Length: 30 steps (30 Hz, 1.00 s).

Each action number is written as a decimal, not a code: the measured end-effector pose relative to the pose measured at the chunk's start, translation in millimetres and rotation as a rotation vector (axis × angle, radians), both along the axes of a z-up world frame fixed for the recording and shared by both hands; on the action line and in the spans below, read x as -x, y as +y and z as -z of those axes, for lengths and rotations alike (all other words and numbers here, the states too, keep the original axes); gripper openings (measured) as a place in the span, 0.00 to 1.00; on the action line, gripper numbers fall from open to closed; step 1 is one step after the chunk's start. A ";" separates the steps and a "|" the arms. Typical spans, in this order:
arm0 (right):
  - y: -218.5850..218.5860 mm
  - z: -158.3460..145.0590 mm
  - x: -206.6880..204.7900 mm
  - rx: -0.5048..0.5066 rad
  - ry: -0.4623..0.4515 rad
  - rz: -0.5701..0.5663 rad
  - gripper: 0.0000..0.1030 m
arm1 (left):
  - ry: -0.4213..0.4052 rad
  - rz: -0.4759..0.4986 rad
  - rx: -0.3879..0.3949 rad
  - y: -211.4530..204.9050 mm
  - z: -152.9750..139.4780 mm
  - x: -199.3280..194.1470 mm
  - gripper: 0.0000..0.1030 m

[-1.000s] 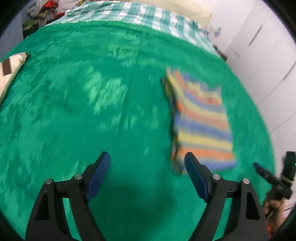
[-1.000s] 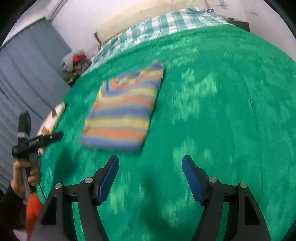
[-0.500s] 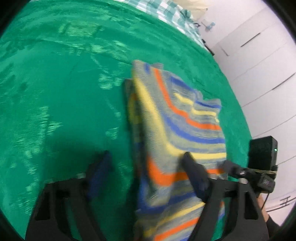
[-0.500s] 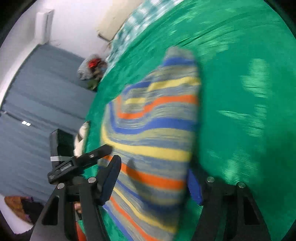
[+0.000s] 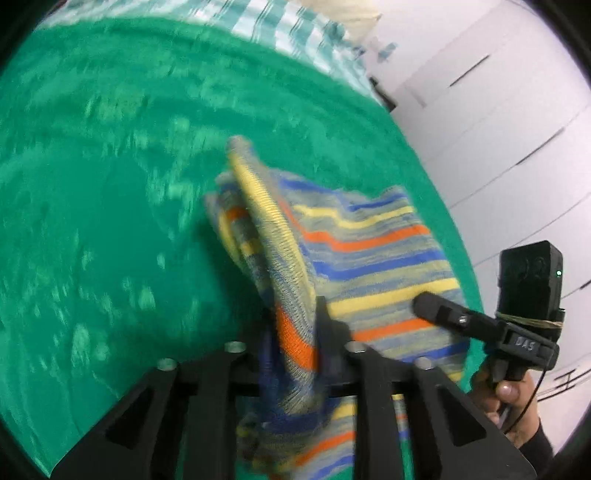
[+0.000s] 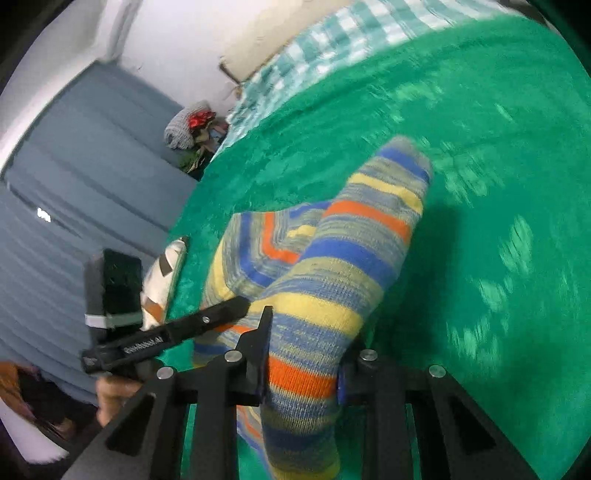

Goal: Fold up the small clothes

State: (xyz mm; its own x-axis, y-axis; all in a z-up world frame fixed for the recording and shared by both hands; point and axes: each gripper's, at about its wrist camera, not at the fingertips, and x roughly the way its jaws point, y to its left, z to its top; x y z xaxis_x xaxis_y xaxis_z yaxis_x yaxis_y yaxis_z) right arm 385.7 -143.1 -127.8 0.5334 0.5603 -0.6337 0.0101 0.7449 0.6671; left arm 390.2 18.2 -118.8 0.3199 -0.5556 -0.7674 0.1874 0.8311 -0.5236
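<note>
A folded knit garment with blue, yellow, orange and grey stripes (image 5: 369, 254) lies on a green blanket (image 5: 110, 221). My left gripper (image 5: 295, 343) is shut on its near left edge, which bunches up between the fingers. My right gripper (image 6: 301, 373) is shut on the garment's (image 6: 332, 266) near right edge. Each gripper shows in the other's view: the right one (image 5: 480, 325) at the right, the left one (image 6: 177, 332) at the left. The near corners are lifted off the blanket.
The green blanket (image 6: 480, 147) covers a bed, with a checked sheet (image 5: 280, 26) at its far end. A patterned cushion (image 6: 166, 273) lies at the bed's left edge. Grey curtains (image 6: 74, 166) stand at the left, white cupboards (image 5: 498, 129) at the right.
Both grippers moved forward over the garment's near edge and went from open to shut on it. The near edge is now bunched and lifted.
</note>
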 end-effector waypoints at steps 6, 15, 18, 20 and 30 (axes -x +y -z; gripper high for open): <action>-20.2 20.1 48.0 0.334 0.182 0.092 0.77 | -0.057 -0.123 -0.331 18.8 3.2 39.2 0.70; 5.5 -57.8 151.4 0.494 0.029 0.129 0.82 | -0.377 -0.168 -0.613 -3.4 -88.5 162.0 0.98; 15.0 -81.4 180.7 0.519 -0.003 0.159 0.83 | -0.392 -0.188 -0.598 -4.7 -105.3 181.3 0.98; 25.7 -91.8 196.5 0.530 -0.018 0.161 0.83 | -0.384 -0.213 -0.600 -3.2 -112.1 193.2 0.98; 69.3 -117.1 239.3 0.695 -0.057 0.123 0.99 | -0.302 -0.235 -0.662 -10.6 -116.2 226.8 0.98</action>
